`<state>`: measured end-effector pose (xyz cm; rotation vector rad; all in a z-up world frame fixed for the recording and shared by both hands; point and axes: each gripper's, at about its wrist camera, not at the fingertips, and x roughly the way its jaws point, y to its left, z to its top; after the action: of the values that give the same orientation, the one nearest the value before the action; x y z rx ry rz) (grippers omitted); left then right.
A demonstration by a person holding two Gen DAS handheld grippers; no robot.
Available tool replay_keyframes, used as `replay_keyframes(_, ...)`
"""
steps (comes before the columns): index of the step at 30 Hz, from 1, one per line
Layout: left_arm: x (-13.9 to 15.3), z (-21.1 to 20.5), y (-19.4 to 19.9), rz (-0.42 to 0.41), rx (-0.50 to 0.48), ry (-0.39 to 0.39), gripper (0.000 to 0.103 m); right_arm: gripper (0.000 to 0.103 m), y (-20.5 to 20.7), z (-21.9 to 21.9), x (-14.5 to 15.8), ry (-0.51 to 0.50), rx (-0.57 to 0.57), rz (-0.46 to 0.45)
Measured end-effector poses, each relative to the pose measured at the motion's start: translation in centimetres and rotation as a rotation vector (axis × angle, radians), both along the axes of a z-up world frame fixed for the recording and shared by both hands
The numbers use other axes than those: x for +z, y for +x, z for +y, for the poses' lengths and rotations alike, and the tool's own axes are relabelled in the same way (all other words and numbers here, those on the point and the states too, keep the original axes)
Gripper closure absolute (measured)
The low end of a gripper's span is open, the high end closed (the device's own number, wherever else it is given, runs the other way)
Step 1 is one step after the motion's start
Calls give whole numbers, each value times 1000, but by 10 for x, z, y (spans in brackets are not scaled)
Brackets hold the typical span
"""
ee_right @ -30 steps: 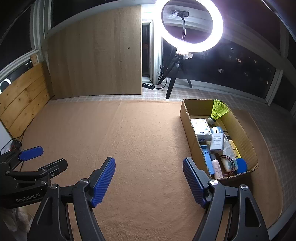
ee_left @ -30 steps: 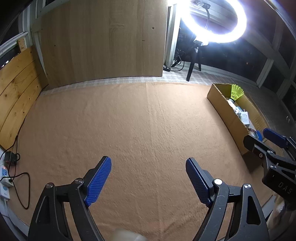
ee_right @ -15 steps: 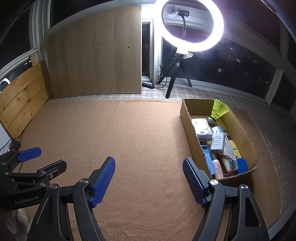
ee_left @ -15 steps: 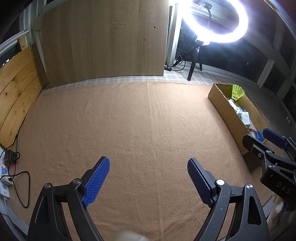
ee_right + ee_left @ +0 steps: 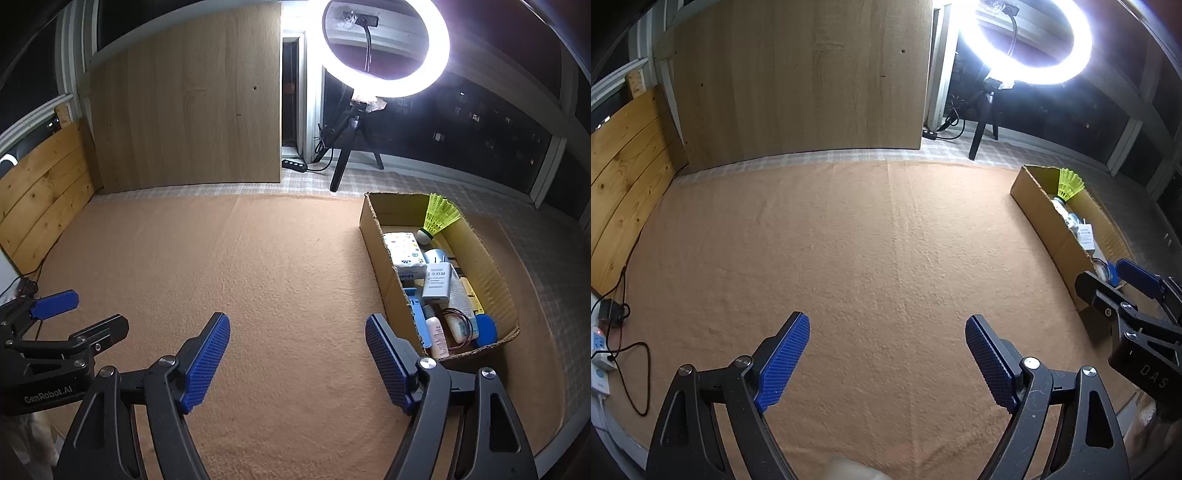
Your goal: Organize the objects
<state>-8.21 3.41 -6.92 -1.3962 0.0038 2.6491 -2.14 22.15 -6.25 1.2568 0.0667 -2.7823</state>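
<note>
Both grippers' fingers (image 5: 207,360) apart, box (image 5: 380,266) filled.

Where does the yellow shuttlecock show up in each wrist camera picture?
Left wrist: the yellow shuttlecock sits right of centre, at the cardboard box's far end.
Right wrist: upper right, same far corner of the box.
Shared landmark: the ring light.

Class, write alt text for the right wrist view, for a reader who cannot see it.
An open right hand-held gripper hangs empty over an orange blanket. To its right, a cardboard box holds small items, including a yellow shuttlecock; a ring light glows behind.
</note>
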Motion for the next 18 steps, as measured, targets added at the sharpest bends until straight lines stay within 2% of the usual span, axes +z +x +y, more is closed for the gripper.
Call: replay_keyframes(18,0,-7,-7,-2,10,-4,14,30,-5,-3,-4,6,2,-13)
